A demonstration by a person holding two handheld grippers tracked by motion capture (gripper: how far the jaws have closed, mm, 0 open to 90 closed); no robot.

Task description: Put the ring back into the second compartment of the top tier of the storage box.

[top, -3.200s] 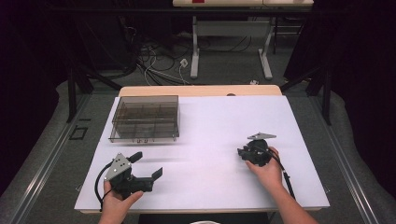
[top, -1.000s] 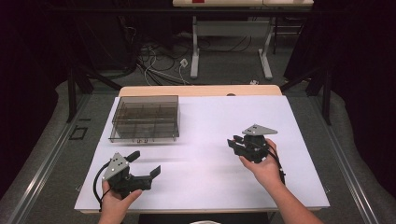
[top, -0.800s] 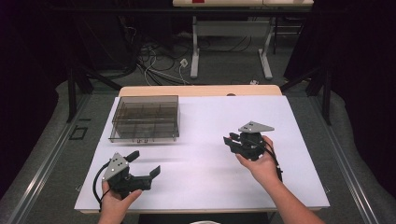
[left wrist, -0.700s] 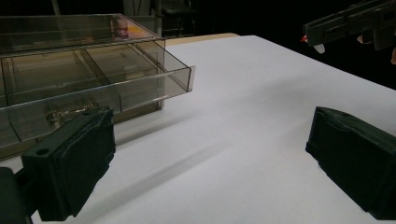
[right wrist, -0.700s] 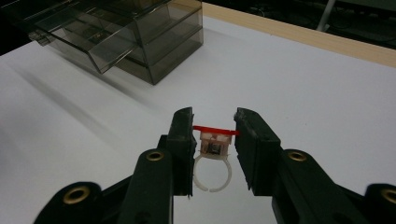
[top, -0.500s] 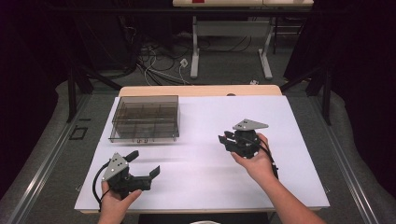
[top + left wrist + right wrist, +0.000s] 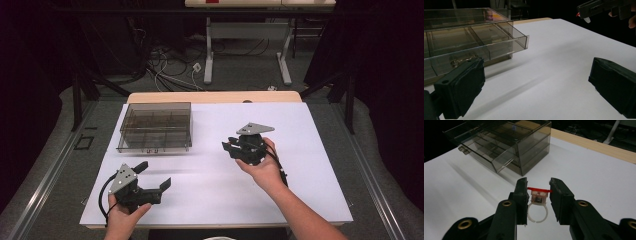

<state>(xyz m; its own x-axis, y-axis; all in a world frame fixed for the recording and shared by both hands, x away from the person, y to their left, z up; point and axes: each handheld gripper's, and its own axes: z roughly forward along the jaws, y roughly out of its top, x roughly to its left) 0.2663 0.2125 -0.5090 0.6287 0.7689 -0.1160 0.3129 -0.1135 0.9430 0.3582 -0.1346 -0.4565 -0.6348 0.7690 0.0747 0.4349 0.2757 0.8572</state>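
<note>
The white table [image 7: 320,130] takes up most of the room in front of me, a strip of bare wood along its far edge. At about ten o'clock on it stands the smoky clear drawer box [image 7: 156,126], with one drawer [image 7: 476,41] pulled part-way out toward the person. At about seven o'clock, near the front edge, the left gripper [image 7: 154,175] rests low, jaws spread wide with nothing between them, well apart from the box. Just right of centre, at about three o'clock, the right gripper [image 7: 538,192] is held above the sheet, pointing toward the box at its ten o'clock. Its jaws are clamped on a small white plastic ring with a red top [image 7: 537,200], carried clear of the table.
</note>
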